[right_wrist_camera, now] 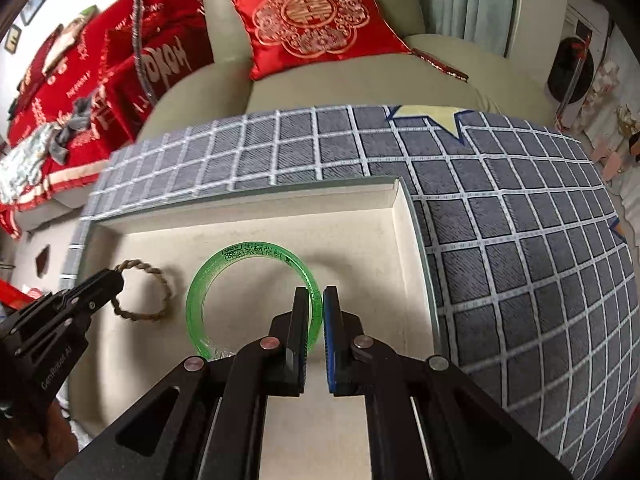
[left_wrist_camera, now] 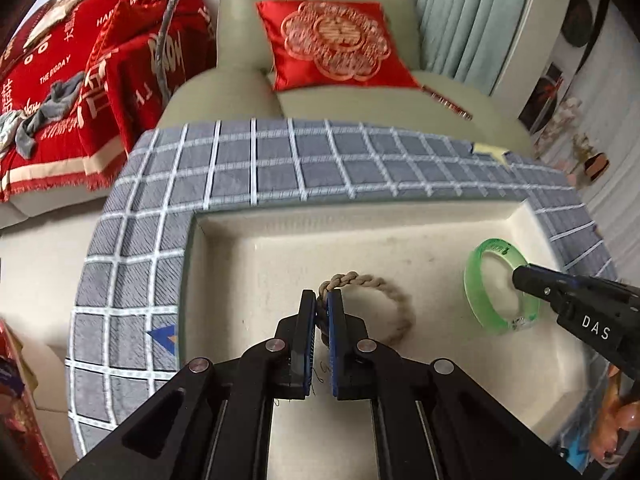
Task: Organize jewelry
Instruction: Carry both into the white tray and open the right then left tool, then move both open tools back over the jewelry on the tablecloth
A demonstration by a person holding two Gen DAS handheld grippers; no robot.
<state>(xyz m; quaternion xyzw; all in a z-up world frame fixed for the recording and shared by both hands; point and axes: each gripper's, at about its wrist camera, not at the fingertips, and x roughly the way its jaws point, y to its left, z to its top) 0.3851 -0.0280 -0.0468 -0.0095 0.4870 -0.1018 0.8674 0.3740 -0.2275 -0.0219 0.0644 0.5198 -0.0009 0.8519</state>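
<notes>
My left gripper (left_wrist_camera: 321,312) is clenched on the braided rope bracelet (left_wrist_camera: 376,304); my right gripper (right_wrist_camera: 318,312) pinches the green bangle (right_wrist_camera: 252,300). Both pieces sit inside the cream tray (left_wrist_camera: 360,220), bangle right of bracelet. I judge placing nearly done, only letting go left.

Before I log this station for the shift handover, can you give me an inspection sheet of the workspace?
Surface: grey checked cloth under a cream tray.
Job's things: braided bracelet and green bangle, both in the tray.
Clutter: nothing seen in the tray.
Grippers: left hand-held gripper shut on the bracelet; right hand-held gripper shut on the bangle.
Cables: grey cord hanging at the back.
Surroundings: sofa, red cushion, red blankets.
</notes>
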